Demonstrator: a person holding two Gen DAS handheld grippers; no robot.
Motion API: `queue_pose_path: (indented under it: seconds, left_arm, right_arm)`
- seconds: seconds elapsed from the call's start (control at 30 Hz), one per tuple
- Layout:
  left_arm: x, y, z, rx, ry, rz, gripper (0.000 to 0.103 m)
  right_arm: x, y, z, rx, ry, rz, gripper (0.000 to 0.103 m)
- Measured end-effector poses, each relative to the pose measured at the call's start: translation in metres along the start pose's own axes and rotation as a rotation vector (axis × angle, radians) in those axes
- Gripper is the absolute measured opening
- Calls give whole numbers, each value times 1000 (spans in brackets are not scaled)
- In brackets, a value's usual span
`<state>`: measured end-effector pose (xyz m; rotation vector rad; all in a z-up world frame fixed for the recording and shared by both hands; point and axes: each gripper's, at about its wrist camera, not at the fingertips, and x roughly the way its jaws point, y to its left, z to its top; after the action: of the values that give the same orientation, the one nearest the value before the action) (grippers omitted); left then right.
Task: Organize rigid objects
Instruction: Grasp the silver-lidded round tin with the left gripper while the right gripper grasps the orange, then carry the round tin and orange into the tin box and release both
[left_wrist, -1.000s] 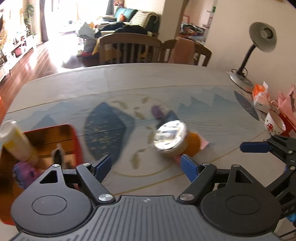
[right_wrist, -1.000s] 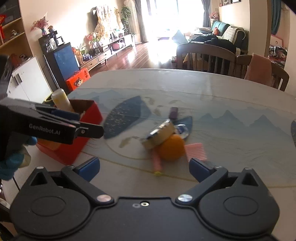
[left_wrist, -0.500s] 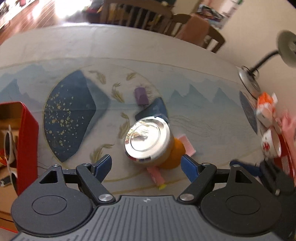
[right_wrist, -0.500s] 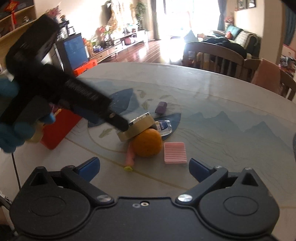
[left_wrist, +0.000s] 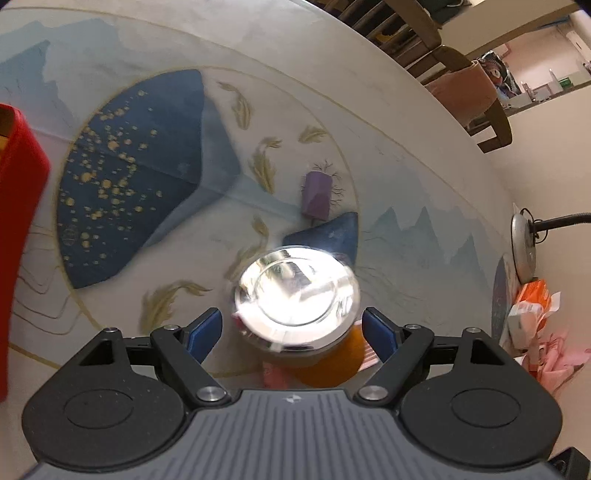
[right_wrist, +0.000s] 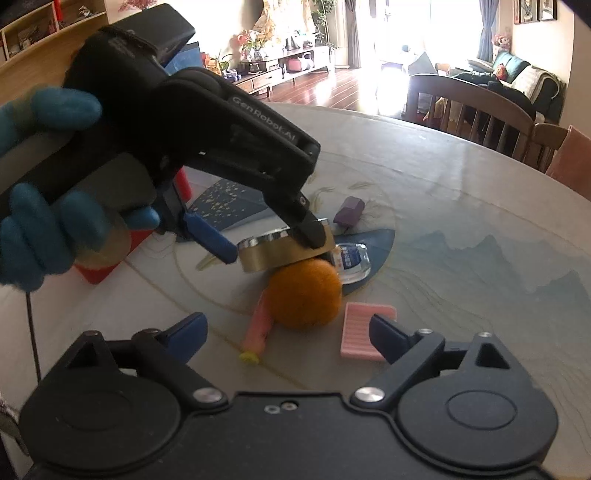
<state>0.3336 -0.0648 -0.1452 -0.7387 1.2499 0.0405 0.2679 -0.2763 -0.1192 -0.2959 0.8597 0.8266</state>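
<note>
A round gold tin with a shiny silver lid (left_wrist: 297, 295) leans on an orange ball (right_wrist: 304, 293) in the middle of the table. My left gripper (left_wrist: 291, 330) is open, its fingers on either side of the tin; it also shows in the right wrist view (right_wrist: 269, 242). My right gripper (right_wrist: 286, 332) is open and empty, close in front of the ball. A pink marker (right_wrist: 256, 330), a pink ridged block (right_wrist: 367, 330), a clear blue-labelled packet (right_wrist: 351, 258) and a purple block (left_wrist: 316, 195) lie around the ball.
A red box (left_wrist: 18, 236) stands at the table's left edge. A desk lamp base (left_wrist: 524, 247) and orange and pink packets (left_wrist: 532, 314) sit at the right edge. Wooden chairs (right_wrist: 472, 107) stand behind the table.
My left gripper has moved down and forward onto the tin, so the lid now fills the gap between its fingers. My right gripper has crept a little closer to the ball.
</note>
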Motion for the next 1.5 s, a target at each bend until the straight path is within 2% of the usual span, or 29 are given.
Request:
queue_pose_path:
  seconds: [0.1, 0.5, 0.63, 0.97, 1.33, 1.5]
  left_arm:
    - [6, -4, 3, -6, 5, 1, 83]
    - [16, -5, 4, 19, -3, 33, 82]
    - [15, -9, 4, 60, -20, 47, 78]
    - [-2, -11, -5, 144, -78, 71, 78]
    - [-49, -21, -32, 286, -176, 58, 78]
    - [-73, -14, -44, 304, -199, 51, 78]
  right_arm:
    - [10, -5, 4, 10, 6, 1, 84]
    - [29, -4, 8, 14, 6, 8, 72]
    - [30, -3, 8, 20, 3, -25, 53]
    - [21, -2, 5, 67, 1, -65, 53]
    - [-17, 7, 8, 110, -25, -95, 53]
    - [-35, 18, 11, 130, -41, -101, 53]
